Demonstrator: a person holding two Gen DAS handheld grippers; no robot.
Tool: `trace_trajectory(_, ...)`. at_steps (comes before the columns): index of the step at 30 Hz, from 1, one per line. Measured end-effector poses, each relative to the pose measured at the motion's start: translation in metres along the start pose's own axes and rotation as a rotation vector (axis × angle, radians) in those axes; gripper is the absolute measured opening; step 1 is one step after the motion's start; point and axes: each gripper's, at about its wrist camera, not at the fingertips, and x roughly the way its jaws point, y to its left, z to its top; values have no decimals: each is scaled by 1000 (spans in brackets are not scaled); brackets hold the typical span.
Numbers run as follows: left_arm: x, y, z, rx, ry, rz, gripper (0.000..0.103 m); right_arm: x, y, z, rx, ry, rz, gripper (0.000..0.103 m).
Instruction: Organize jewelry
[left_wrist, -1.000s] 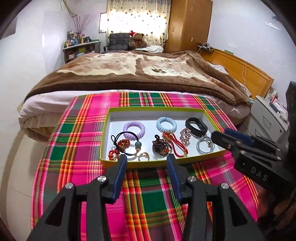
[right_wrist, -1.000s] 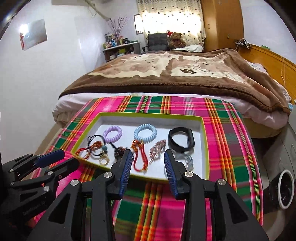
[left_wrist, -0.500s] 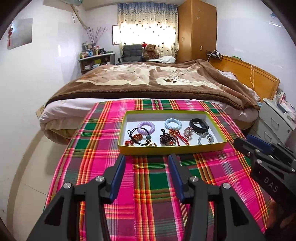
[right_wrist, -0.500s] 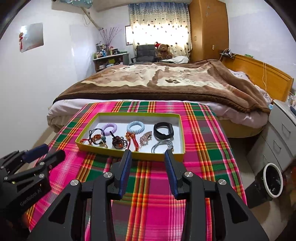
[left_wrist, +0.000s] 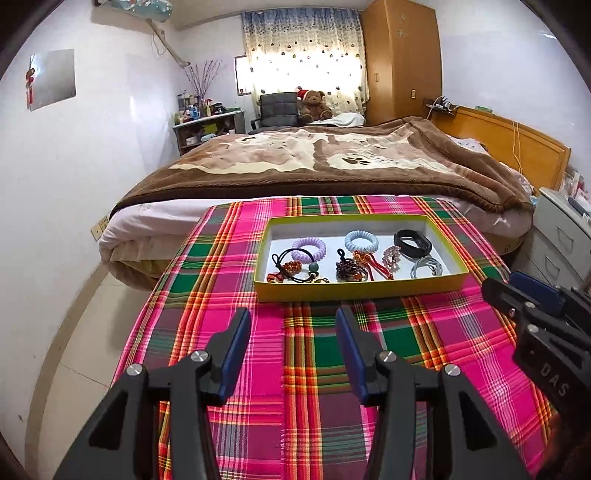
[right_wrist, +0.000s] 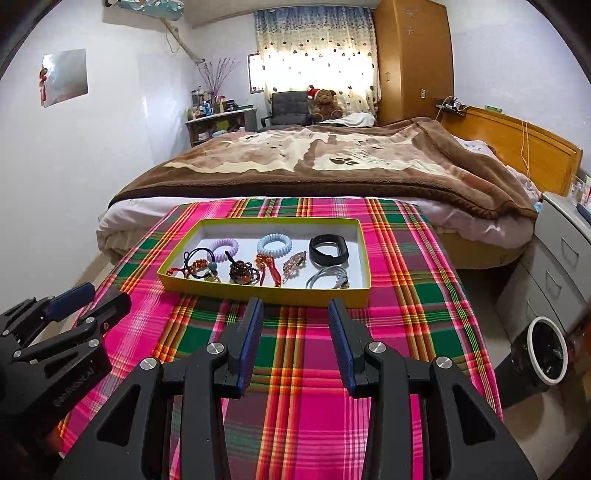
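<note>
A yellow-green tray (left_wrist: 354, 290) (right_wrist: 258, 293) with a white floor sits on the plaid cloth. It holds a purple coil hair tie (left_wrist: 309, 248) (right_wrist: 223, 248), a blue coil hair tie (left_wrist: 362, 240) (right_wrist: 274, 245), a black band (left_wrist: 412, 243) (right_wrist: 328, 250), a grey hair tie (left_wrist: 426, 267) (right_wrist: 327, 277), a red knotted cord (left_wrist: 369, 260), a dark beaded piece (right_wrist: 242, 272) and other small items. My left gripper (left_wrist: 291, 339) is open and empty, well short of the tray. My right gripper (right_wrist: 295, 326) is open and empty, just before the tray's near wall.
The plaid cloth (left_wrist: 314, 369) covers a table with edges at left and right. A bed with a brown blanket (left_wrist: 314, 162) stands behind it. A grey drawer unit (right_wrist: 561, 258) and a bin (right_wrist: 546, 350) stand on the right.
Both grippers have pulled back and up from the tray, which now looks smaller and farther away. Both stay open and empty.
</note>
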Motion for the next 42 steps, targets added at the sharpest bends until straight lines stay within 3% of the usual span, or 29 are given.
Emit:
trace_trajectory(2, 0, 1, -1, -17, 6, -41, 49, 1, -1, 0, 3, 2, 2, 37)
trace_trajectory(13, 1, 0, -1, -31, 11, -71, 49, 2, -2, 1, 14, 3, -4, 37)
trace_trajectory(42, 1, 1, -3, -42, 21, -70, 49, 4, 4, -3, 9, 10, 2, 38)
